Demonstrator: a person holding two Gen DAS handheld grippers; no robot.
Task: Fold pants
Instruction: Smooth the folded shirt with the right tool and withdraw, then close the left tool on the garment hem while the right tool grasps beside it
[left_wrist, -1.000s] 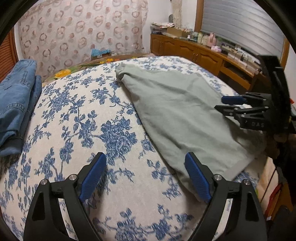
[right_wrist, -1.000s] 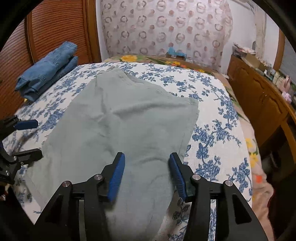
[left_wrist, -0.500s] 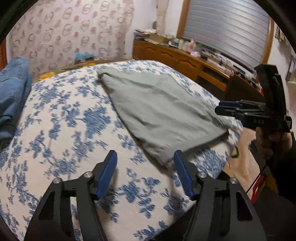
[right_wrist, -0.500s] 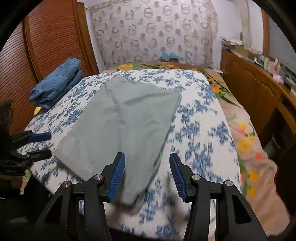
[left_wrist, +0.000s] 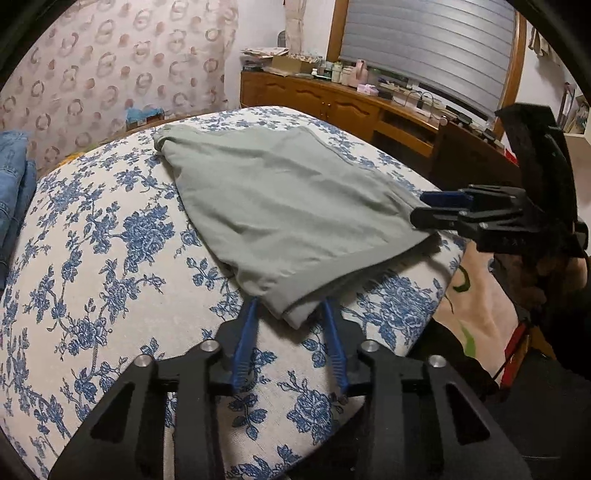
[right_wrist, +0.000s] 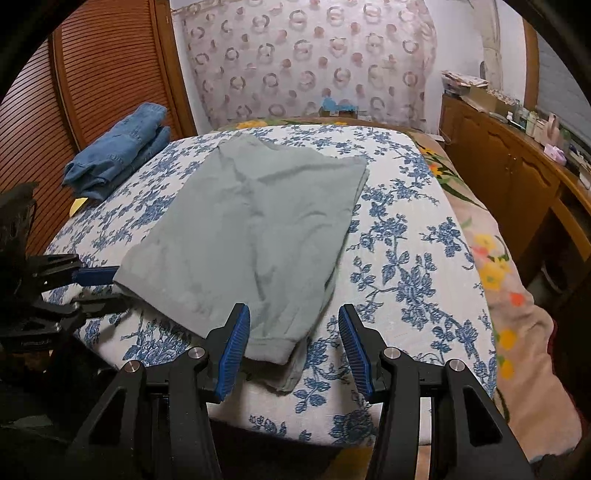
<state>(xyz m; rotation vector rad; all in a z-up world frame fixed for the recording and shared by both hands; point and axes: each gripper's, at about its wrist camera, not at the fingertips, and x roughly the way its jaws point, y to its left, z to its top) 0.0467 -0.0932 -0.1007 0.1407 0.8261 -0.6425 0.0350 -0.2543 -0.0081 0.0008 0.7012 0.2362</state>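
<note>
Grey-green pants (left_wrist: 288, 199) (right_wrist: 255, 221) lie flat on the blue-flowered bed cover (left_wrist: 110, 258), hem end toward me. My left gripper (left_wrist: 290, 304) sits at the hem's left corner, its jaws closing with that corner between the blue pads, which still stand apart from the cloth. From the right wrist view the left gripper (right_wrist: 110, 288) straddles that corner edge. My right gripper (right_wrist: 291, 317) stands open around the hem's other corner, not pressing on it. It shows at the right of the left wrist view as the right gripper (left_wrist: 421, 208), held sideways at the cloth's edge.
Folded blue jeans (right_wrist: 118, 158) (left_wrist: 11, 184) lie at the bed's far left by a slatted wooden door (right_wrist: 92, 74). A wooden cabinet (right_wrist: 517, 177) (left_wrist: 332, 103) with clutter runs along the right. A flowered blanket (right_wrist: 509, 295) hangs over the bed's right side.
Both grippers drew back along the pants to the hem near the bed's front edge. The left jaws narrowed a lot around the hem corner. The right jaws kept their width.
</note>
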